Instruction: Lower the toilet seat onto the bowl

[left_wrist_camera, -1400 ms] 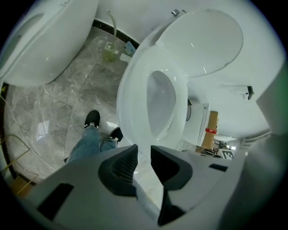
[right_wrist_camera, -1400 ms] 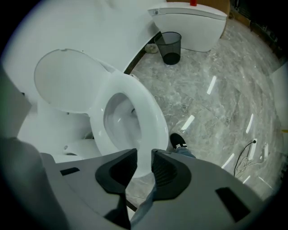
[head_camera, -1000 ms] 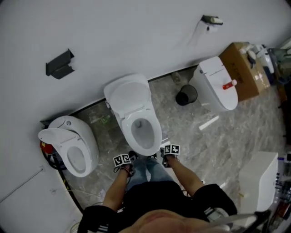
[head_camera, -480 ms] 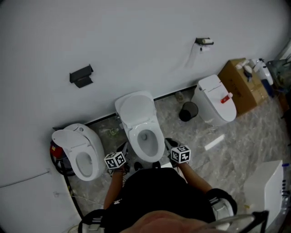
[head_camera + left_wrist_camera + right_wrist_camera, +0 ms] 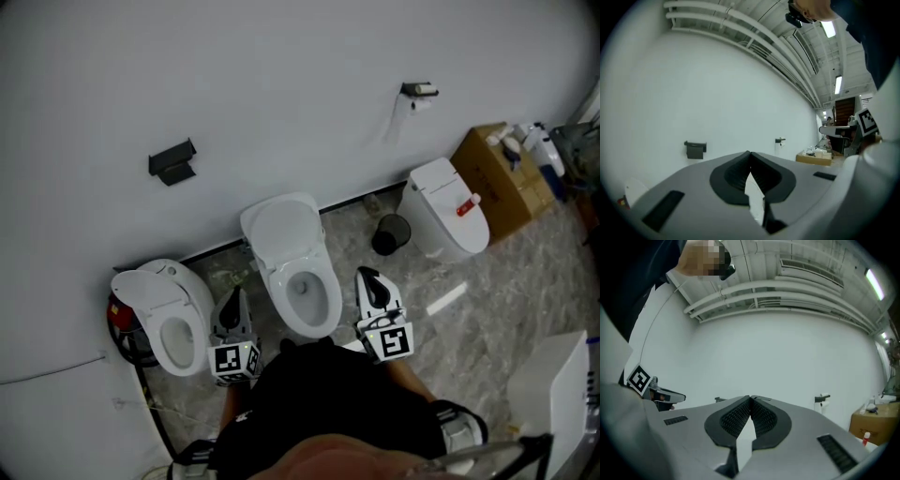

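The middle white toilet stands against the wall, its lid and seat (image 5: 281,230) tipped up behind the open bowl (image 5: 325,302). My left gripper (image 5: 234,294) hangs left of the bowl, pointing at the wall, jaws shut and empty. My right gripper (image 5: 364,275) hangs right of the bowl, also shut on nothing. Neither touches the toilet. In the left gripper view the gripper (image 5: 749,153) shows closed pads against the bare wall. The right gripper view has the gripper (image 5: 751,398) closed the same way.
A second toilet (image 5: 164,314) sits at the left, a third with closed lid (image 5: 448,211) at the right. A black bin (image 5: 390,232), a cardboard box (image 5: 502,169), a paper holder (image 5: 419,91) and a black wall bracket (image 5: 172,161) line the wall.
Both grippers rose from low near the person's legs and now flank the bowl, pointing at the wall. The head view pulled back from the toilet.
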`<state>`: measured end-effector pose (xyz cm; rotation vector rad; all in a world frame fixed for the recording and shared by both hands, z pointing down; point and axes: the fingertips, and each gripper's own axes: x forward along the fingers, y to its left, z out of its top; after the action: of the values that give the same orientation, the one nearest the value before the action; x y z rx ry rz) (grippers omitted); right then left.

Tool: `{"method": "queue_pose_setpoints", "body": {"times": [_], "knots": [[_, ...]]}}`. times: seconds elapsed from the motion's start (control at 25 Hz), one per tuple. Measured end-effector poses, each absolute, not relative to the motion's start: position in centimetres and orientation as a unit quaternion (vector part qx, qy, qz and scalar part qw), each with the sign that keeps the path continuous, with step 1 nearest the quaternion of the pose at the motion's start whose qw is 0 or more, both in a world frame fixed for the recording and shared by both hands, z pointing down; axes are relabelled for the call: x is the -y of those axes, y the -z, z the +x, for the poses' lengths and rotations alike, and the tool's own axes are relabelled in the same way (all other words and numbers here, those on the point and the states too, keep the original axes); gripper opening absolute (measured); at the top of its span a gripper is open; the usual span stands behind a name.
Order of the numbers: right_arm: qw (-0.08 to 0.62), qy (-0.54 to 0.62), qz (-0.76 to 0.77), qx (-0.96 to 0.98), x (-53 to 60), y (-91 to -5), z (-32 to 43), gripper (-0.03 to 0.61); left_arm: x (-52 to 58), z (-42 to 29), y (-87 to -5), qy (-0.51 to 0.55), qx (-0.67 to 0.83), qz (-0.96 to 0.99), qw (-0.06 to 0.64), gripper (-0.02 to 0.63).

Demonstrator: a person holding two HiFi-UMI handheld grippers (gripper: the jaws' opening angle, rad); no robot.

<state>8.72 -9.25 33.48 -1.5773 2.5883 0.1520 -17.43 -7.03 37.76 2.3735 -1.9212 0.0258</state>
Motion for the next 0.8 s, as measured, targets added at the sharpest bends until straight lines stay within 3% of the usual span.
{"method": "queue_pose_setpoints", "body": {"times": [0.2,0.52,0.8], "knots": [[0.045,-0.05,-0.538,-0.84,9.6,-33.0,9.2,0.014,6.4,-17.4,-34.0,0.019,0.65,0.76,0.004,0.008],[0.042,-0.048,-0.557,-0.828,9.5,-33.4,9.7,0.012,6.5,-17.1,-34.7,0.034,0.644,0.763,0.03,0.008],[0.041,-0.046,-0.562,-0.825,9.7,-33.5,10.0,0.014,6.7,-17.2,-34.5,0.018,0.648,0.762,0.009,0.008]]}}
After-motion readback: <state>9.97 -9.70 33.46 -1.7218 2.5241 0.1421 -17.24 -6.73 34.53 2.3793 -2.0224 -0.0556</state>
